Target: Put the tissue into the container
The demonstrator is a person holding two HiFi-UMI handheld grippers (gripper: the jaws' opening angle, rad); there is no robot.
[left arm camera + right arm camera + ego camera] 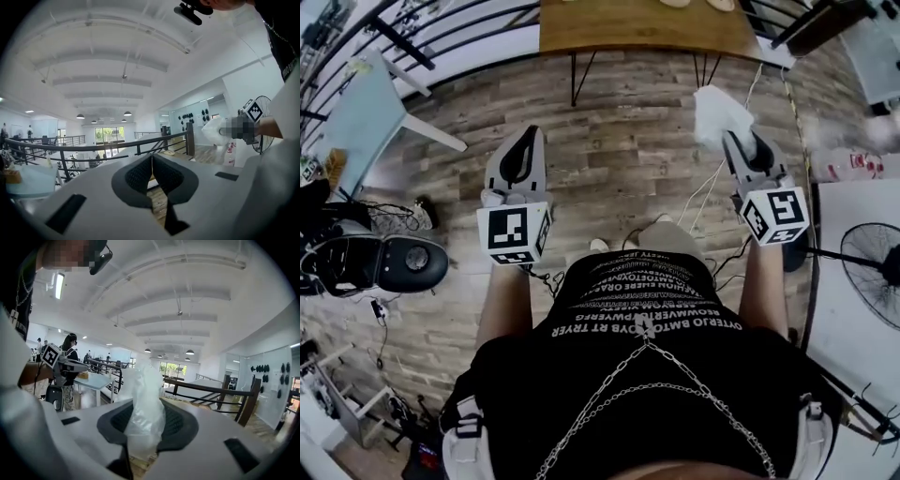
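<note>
A crumpled white tissue [715, 111] sticks out past the tip of my right gripper [735, 139], which is shut on it. In the right gripper view the tissue [146, 399] stands up between the dark pads [180, 420], clamped at its lower part. My left gripper [527, 133] is held in the air over the wooden floor, level with the right one. Its jaws meet with nothing between them [151, 159]. From the left gripper view the tissue [213, 132] and the right gripper's marker cube [253, 110] show at the right. I cannot make out a container.
A wooden table [647, 33] on thin black legs stands ahead. A black railing [441, 37] runs at the upper left beside a light blue table [358, 122]. A black chair [389, 262] is at the left, a fan [874, 272] and a white surface [853, 309] at the right.
</note>
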